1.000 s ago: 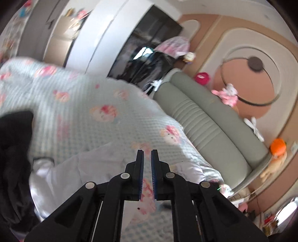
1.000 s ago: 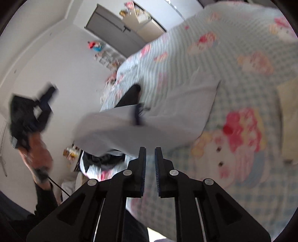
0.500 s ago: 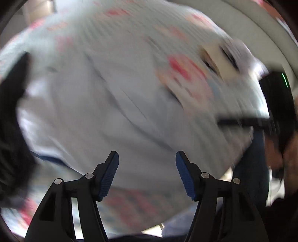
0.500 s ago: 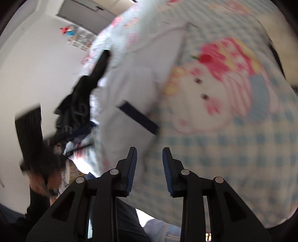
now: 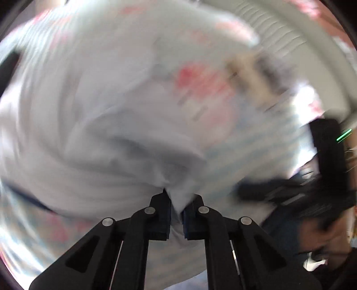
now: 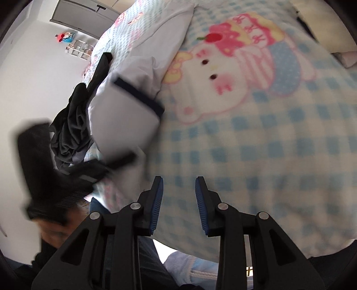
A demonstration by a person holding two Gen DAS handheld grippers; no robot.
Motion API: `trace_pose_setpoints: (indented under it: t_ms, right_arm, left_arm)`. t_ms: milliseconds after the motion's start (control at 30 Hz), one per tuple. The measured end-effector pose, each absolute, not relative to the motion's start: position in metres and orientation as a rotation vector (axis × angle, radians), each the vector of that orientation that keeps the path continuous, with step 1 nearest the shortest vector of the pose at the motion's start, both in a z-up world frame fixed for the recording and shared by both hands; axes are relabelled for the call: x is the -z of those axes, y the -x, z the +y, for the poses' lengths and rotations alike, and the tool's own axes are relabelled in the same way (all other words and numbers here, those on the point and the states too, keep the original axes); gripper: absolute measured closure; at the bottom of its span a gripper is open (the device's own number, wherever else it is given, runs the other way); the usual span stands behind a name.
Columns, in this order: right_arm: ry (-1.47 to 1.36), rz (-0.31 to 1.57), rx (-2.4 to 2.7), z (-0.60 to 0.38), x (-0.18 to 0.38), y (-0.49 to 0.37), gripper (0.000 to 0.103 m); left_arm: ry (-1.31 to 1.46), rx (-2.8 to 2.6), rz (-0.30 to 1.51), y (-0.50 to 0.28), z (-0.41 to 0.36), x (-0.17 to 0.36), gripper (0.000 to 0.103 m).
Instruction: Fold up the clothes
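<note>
A pale lavender shirt with a dark navy sleeve band lies on a blue checked blanket with cartoon prints. My left gripper is shut on a bunched edge of the shirt; the view is motion-blurred. It also shows in the right wrist view, at the shirt's near edge. My right gripper is open and empty above the blanket, right of the shirt. It also shows blurred in the left wrist view.
A black garment lies heaped left of the shirt, near the bed's edge. A grey-green padded headboard runs along the far side. A white wall and a grey wardrobe stand beyond the bed.
My left gripper opened, dropped to the shirt and closed on its edge. My right gripper opened wider and moved lower over the blanket.
</note>
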State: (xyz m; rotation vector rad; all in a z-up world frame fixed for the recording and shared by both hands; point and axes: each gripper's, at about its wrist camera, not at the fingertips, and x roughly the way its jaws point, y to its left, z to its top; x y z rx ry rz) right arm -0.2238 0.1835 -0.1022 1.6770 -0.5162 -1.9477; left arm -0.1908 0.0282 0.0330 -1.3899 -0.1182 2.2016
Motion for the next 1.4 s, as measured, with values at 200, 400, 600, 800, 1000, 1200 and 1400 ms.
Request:
trace_pose_setpoints:
  t_ms: [200, 400, 600, 800, 1000, 1200, 1400]
  right_arm:
    - [-1.634, -0.612, 2.041, 0.221, 0.079, 0.233, 0.073]
    - [-1.55, -0.559, 2.147, 0.244, 0.046, 0.227, 0.064]
    - [-1.632, -0.581, 2.101, 0.246, 0.071, 0.221, 0.062]
    - [-1.705, -0.539, 1.91, 0.197, 0.1, 0.212, 0.061]
    - [-1.751, -0.623, 1.666, 0.157, 0.125, 0.194, 0.053]
    - [-1.759, -0.843, 1.719, 0.149, 0.15, 0.191, 0.05]
    - [-1.563, -0.993, 1.961, 0.162, 0.127, 0.211, 0.05]
  left_arm:
    - [0.774, -2.243, -0.495, 0.222, 0.001, -0.225, 0.096]
    - [0.638, -2.405, -0.687, 0.197, -0.1, -0.26, 0.096]
    - [1.019, -2.565, -1.064, 0.152, -0.218, -0.104, 0.096]
    - [1.335, -2.469, -1.402, 0.085, -0.266, 0.027, 0.091]
    - [1.377, -2.225, -1.442, 0.067, -0.22, 0.085, 0.064]
    - [1.386, -2.391, -1.377, 0.104, -0.197, 0.089, 0.067]
    - [1.437, -2.377, -1.261, 0.115, -0.194, 0.093, 0.065]
